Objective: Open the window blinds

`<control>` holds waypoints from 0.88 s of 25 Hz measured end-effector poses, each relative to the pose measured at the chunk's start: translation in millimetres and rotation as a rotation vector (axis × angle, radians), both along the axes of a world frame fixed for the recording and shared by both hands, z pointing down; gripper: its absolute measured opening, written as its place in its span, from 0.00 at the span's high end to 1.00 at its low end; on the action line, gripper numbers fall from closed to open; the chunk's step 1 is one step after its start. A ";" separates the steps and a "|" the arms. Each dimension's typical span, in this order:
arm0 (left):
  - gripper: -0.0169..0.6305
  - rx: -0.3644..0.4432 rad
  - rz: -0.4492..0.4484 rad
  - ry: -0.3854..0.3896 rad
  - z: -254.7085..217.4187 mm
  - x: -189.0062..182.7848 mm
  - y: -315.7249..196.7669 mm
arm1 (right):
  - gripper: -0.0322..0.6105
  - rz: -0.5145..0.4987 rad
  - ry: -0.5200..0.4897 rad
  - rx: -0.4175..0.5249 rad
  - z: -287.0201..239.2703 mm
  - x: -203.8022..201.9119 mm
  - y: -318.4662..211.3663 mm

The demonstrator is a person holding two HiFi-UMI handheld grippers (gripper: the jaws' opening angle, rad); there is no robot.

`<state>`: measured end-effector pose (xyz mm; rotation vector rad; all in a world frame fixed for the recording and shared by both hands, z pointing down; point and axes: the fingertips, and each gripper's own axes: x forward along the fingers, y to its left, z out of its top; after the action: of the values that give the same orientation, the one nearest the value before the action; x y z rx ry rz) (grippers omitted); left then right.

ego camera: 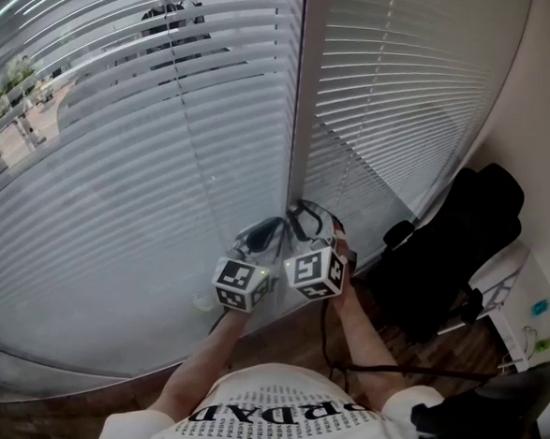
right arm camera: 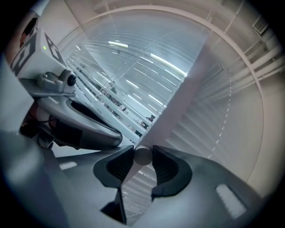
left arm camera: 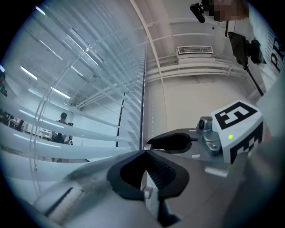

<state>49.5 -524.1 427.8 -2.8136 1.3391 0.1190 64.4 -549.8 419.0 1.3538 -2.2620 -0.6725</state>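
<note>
Left blind (ego camera: 118,184) fills most of the head view, fully lowered, slats part-tilted so I see thru the upper ones to outside. Left gripper (left arm camera: 144,153) sits level by the window post (ego camera: 307,94). Its jaws are nearly together w/ a pale strip pinched low between them, which I take for the tilt wand (right arm camera: 141,156), tho that view is dim. Right gripper (right arm camera: 143,154) is just beside it, jaws narrow and closed on the wand's round section, a pad on each side. Risks, as I judge them: w/ both claws on one thin rod, twisting w/ the right while the left clamps makes the rod fight itself, so it could bend or pop off wherever it hangs, out of view. The rod looks smooth & round, so a roll may just slip & the slats won't turn. The marker cubes are nearly touching, so a wrist roll could knock them together. Pulling down instead of twisting would load the top rail. Further right, the right blind (ego camera: 406,92) looks flatter shut, and this wand prob. won't move it. A black chair (ego camera: 452,245) & a cable (ego camera: 387,369) on the floor crowd my right side, so that's a snag risk if I shift over.
</note>
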 end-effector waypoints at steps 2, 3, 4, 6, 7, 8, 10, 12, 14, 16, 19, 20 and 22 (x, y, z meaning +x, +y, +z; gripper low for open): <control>0.99 0.005 -0.001 0.003 -1.3 -0.2 0.3 | 0.73 0.000 -0.037 -0.019 0.4 0.6 -0.3; 0.99 0.006 -0.001 0.005 -1.9 -0.3 0.6 | 0.73 -0.001 -0.066 -0.036 0.5 1.2 -0.4; 0.99 0.006 -0.002 0.005 -2.1 -0.3 0.9 | 0.73 -0.003 -0.099 -0.053 0.5 2.0 -0.4; 0.99 0.002 -0.003 0.007 0.0 -0.4 0.2 | 0.73 -0.006 -0.160 -0.086 2.3 3.4 -1.8; 0.99 0.001 -0.003 0.009 2.6 -0.2 -1.2 | 0.73 -0.009 -0.185 -0.099 5.0 3.8 -3.5; 0.99 0.000 -0.001 0.009 6.5 0.2 -3.0 | 0.73 -0.009 -0.209 -0.112 8.6 4.6 -5.7; 0.99 0.001 0.002 0.009 14.6 1.3 -5.2 | 0.73 -0.005 -0.261 -0.143 15.8 7.3 -8.2; 0.99 0.002 0.003 0.010 18.6 1.8 -4.5 | 0.74 -0.008 -0.324 -0.180 20.4 9.1 -7.8; 0.99 0.002 0.002 0.006 15.9 1.0 -1.8 | 0.74 -0.011 -0.390 -0.217 22.2 10.7 -6.9; 0.99 0.001 0.000 0.001 9.6 0.2 1.3 | 0.74 -0.014 -0.445 -0.240 18.4 12.2 -6.1; 0.99 -0.001 0.001 0.001 4.2 -0.1 2.3 | 0.74 -0.017 -0.472 -0.255 12.6 11.3 -5.6; 0.99 -0.002 0.001 0.000 3.1 -0.4 1.9 | 0.74 -0.016 -0.477 -0.257 11.4 11.1 -5.9; 0.99 -0.002 0.000 -0.003 1.9 -1.0 1.3 | 0.74 -0.012 -0.488 -0.269 10.2 11.1 -5.9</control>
<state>48.5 -522.8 429.6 -2.8145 1.3397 0.1134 75.5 -555.6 429.2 1.4870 -2.6113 -0.0251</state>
